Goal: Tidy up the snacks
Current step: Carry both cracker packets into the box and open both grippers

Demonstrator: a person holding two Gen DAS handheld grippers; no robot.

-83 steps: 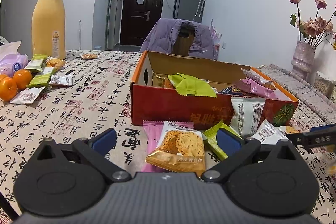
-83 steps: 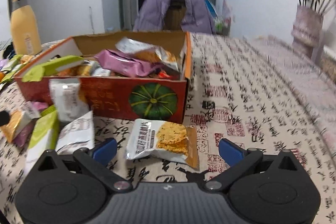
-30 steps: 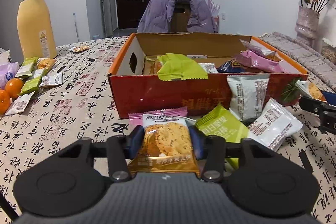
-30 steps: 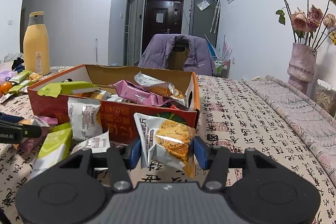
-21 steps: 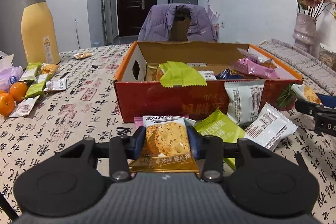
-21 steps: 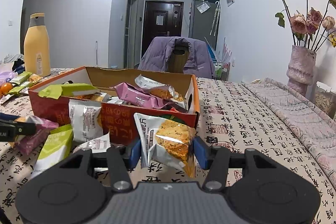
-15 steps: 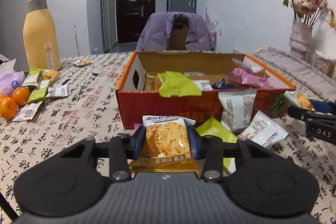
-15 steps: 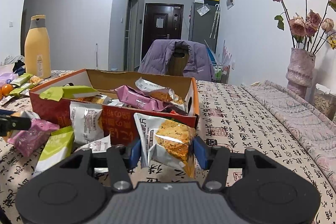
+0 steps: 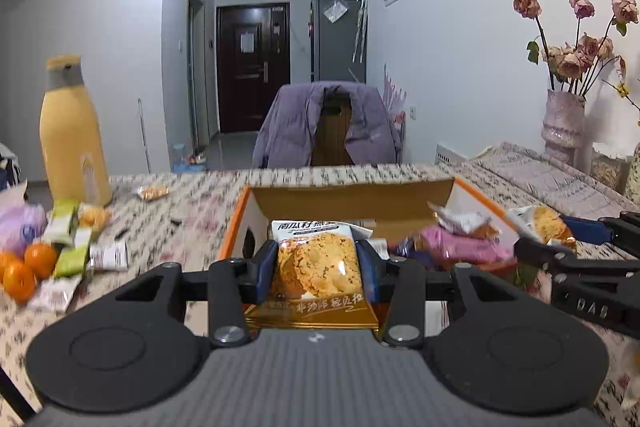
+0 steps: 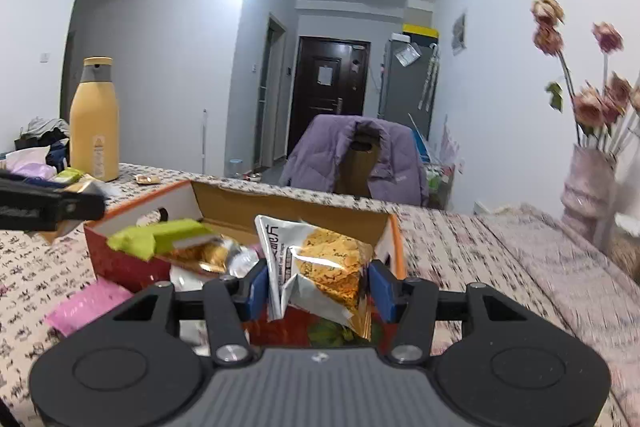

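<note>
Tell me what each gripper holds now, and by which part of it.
The left gripper holds a gold cookie packet, pads on its two long sides near the middle. The right gripper holds a silver cookie packet, also across its sides.

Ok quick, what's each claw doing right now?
Left claw: shut on gold cookie packet.
Right claw: shut on silver cookie packet.

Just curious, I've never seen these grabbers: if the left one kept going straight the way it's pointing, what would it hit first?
Probably the cardboard box. The left gripper, shut on a gold cookie packet, points slightly down toward the box's open top, so the packet would likely meet the snacks inside or the back wall. Depth is hard to judge.
</note>
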